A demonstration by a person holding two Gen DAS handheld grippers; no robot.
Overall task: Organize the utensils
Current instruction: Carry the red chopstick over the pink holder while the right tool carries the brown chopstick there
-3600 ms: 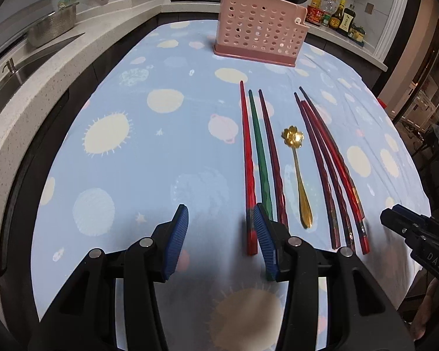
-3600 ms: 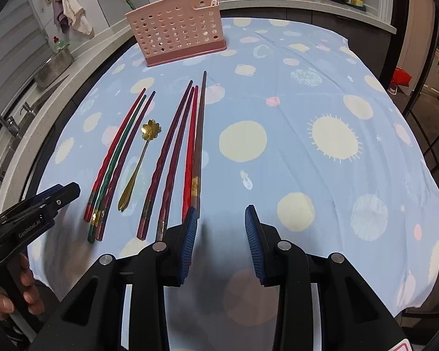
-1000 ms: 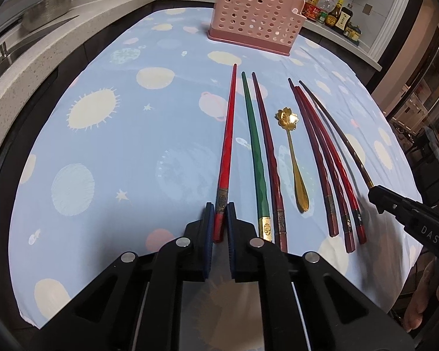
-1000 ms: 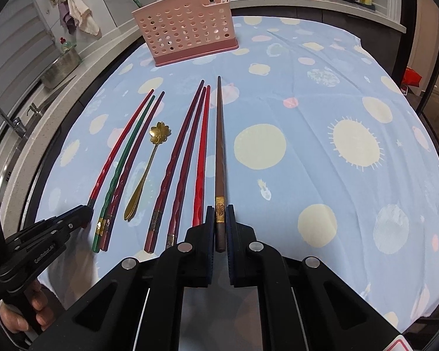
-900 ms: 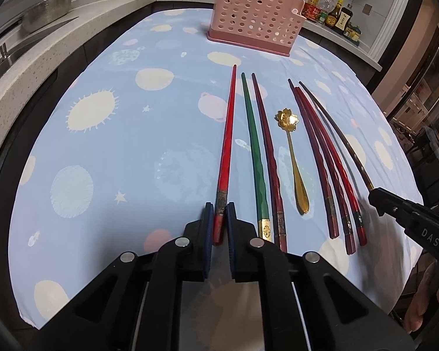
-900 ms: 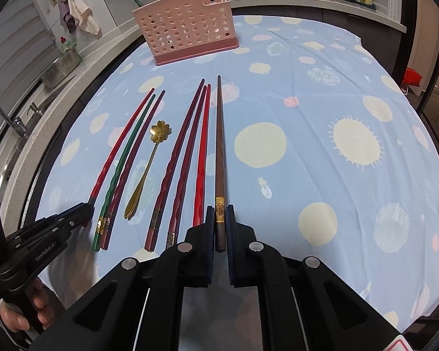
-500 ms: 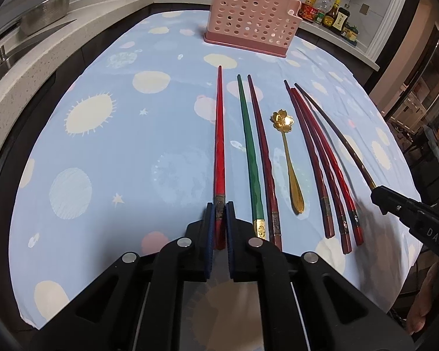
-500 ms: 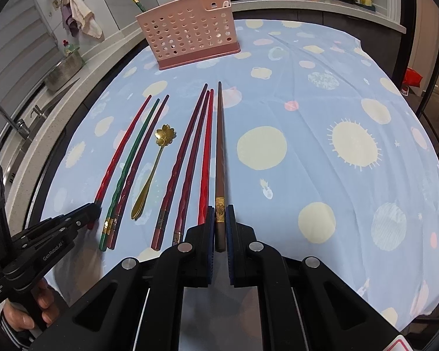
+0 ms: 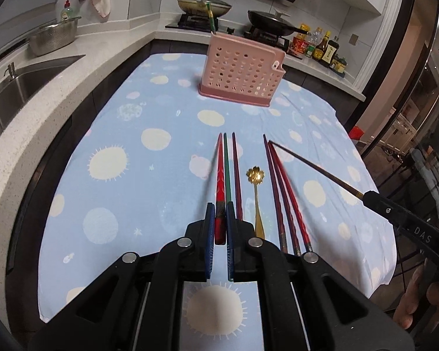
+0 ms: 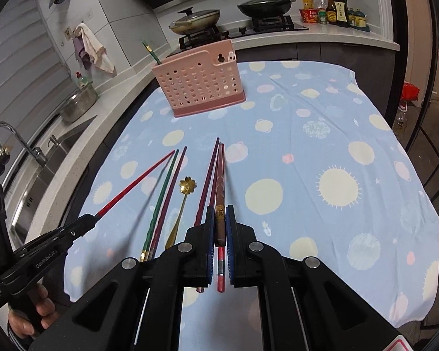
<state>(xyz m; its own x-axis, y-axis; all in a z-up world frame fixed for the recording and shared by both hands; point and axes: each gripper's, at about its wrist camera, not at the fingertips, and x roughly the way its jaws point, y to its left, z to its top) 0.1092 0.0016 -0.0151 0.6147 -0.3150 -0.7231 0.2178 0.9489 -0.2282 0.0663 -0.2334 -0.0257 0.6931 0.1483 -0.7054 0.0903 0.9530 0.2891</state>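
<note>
left wrist view: the left gripper (image 9: 218,219) is clamped narrow on the near end of a bright red chopstick (image 9: 219,172), which points away toward the pink utensil basket (image 9: 240,71) standing at the far end of the blue dotted tablecloth (image 9: 117,181). its shadow falls on the cloth to the left, so it is off the surface. just right of it lie a green chopstick (image 9: 226,166) and a dark red chopstick (image 9: 236,172), side by side. further right lies a gold spoon (image 9: 257,193) with a flower-shaped bowl, then three more reddish chopsticks (image 9: 281,187) close together. at the right edge the right gripper (image 9: 368,197) grips a brown chopstick (image 9: 313,166), slanting up over the cloth.

right wrist view: the right gripper (image 10: 220,219) is pinched tight on the brown chopstick (image 10: 219,187), which hides part of the three reddish chopsticks (image 10: 207,181) lying below. to the left are the spoon (image 10: 184,193) and the green (image 10: 162,196) and dark red (image 10: 172,187) pair. at near left, the left gripper (image 10: 89,219) holds the bright red chopstick (image 10: 134,184) raised at a slant. the basket (image 10: 199,83) stands far, a green stick (image 10: 150,51) poking from it.
</note>
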